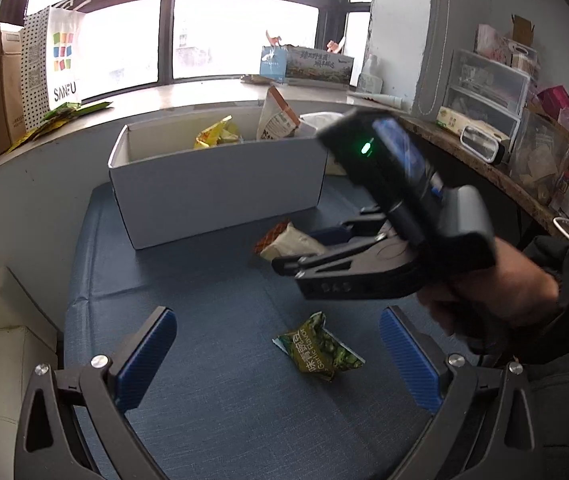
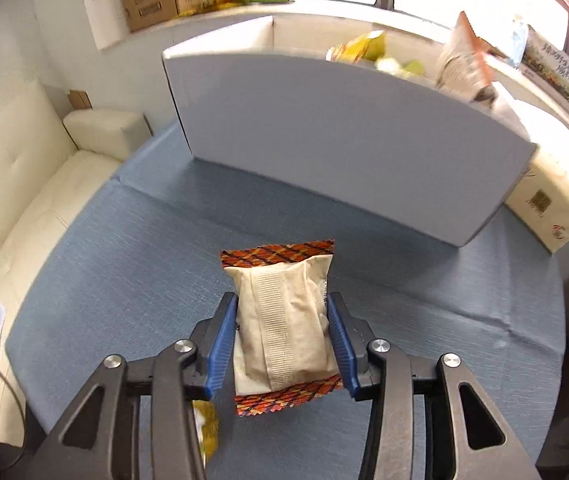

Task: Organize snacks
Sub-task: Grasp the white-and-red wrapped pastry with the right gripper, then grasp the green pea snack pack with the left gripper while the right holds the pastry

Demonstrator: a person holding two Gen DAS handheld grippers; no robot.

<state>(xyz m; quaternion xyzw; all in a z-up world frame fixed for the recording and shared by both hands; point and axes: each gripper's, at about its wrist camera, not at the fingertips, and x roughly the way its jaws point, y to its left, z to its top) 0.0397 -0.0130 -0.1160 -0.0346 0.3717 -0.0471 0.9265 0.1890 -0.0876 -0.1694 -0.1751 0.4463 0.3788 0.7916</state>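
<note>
Surface: blue cloth table top [image 1: 212, 360], white sofa [image 2: 36, 184] along one side.
Box: white cardboard box [image 1: 220, 188] at the far end of the blue cloth, open at the top, near a window sill.
Box contents: yellow packet [image 1: 216, 134] and a tall white-and-orange bag [image 1: 276, 116] stick up over the rim.
Right gripper: right gripper [image 2: 282, 344] pinches a beige snack pack [image 2: 284, 320] with orange plaid ends; both blue pads [image 2: 220, 344] press on the pack's long sides. Pack lies flat on the cloth in front of the box, well short of its wall.
Right hand: hand [image 1: 496, 300] in a dark sleeve grips the handle, seen from the left wrist view.
Left gripper: left gripper [image 1: 276, 356] spread wide, nothing between its blue pads, pointing down at the cloth.
Green packet: green snack packet [image 1: 320, 348] lies on the cloth between the left fingers, touching neither.
Sill: paper bag [image 1: 62, 60], brown cartons, tissue box.
</note>
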